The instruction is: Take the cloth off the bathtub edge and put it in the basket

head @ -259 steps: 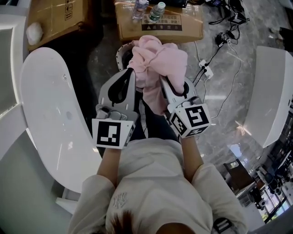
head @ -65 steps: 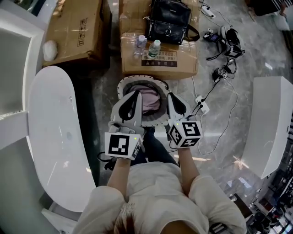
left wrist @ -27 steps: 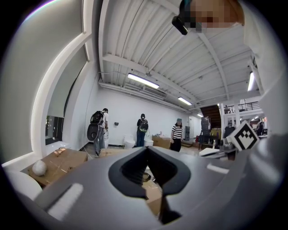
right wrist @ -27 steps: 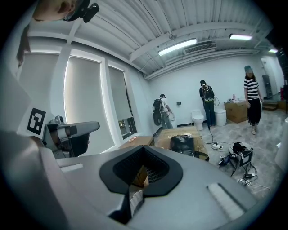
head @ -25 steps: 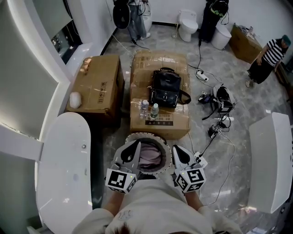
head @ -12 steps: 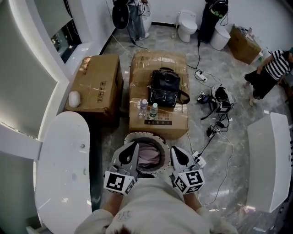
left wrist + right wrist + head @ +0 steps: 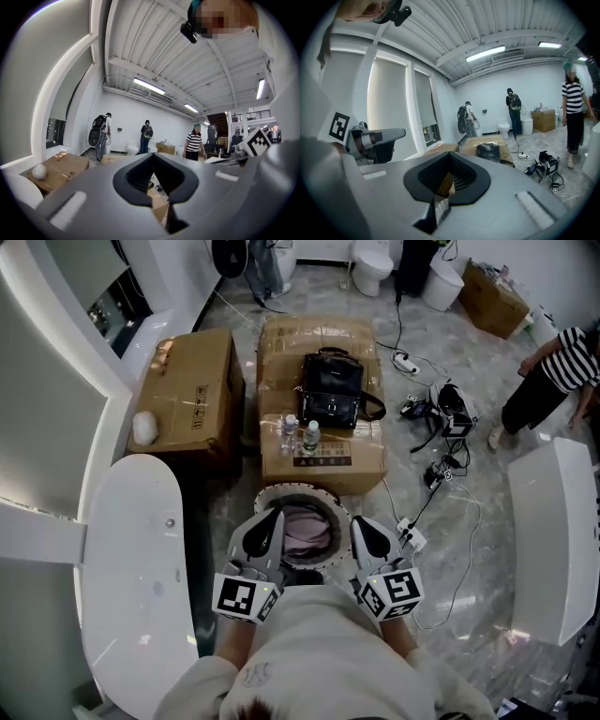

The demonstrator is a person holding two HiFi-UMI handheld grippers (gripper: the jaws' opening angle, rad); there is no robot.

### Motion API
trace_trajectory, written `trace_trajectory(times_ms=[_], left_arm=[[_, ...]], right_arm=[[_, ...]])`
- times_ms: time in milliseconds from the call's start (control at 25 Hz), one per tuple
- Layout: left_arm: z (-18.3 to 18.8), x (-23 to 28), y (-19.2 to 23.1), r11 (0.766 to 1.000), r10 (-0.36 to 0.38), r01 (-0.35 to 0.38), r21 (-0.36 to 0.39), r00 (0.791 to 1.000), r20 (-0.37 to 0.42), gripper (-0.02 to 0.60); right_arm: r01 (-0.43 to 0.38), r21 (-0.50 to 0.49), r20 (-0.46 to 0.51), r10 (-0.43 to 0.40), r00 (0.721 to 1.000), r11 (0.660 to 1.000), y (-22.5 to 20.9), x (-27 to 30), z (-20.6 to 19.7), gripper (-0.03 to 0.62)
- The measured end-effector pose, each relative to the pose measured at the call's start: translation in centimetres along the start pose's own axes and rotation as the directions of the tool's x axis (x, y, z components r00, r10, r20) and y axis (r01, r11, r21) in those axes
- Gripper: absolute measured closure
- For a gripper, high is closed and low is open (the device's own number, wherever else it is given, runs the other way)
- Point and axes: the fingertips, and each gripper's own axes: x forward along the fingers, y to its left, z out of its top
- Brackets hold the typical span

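Pink cloth [image 7: 302,531] moved from raised grippers into basket [image 7: 267,498], shown by head view only, left gripper [image 7: 270,519] and right gripper [image 7: 364,526] jaws pressed together, empty, ceiling lights [image 7: 485,53] recorded in gripper views alone.

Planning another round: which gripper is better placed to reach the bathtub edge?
Left. The bathtub lies beside the left gripper; the right gripper sits across the basket from it. Both are shut and empty.

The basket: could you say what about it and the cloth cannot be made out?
- Head view: near rim of the basket hidden behind the left gripper and right gripper.
- Head view: lower part of the cloth hidden by the basket wall.
- Gripper views: neither appears; gripper bodies fill the lower frame.
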Motion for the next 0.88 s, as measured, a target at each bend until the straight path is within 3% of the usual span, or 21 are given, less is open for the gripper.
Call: trace_trajectory(times_ms=[320,880], left_arm=[[0.2,-0.5,0.7,1.0,-0.018,0.018,0.007,1.0,-0.004,0.532],[0.4,-1.4,2.6,0.999,-0.036,0.036,0.017,0.999,0.017,0.532]], right_arm=[[0.04,-0.015,0.023,-0.039,0.999,0.999,-0.1,-1.1,0.5,0.597],[0.012,-0.042,0.023,-0.011,1.0,0.999,2.1,-0.7,0.0,0.597]])
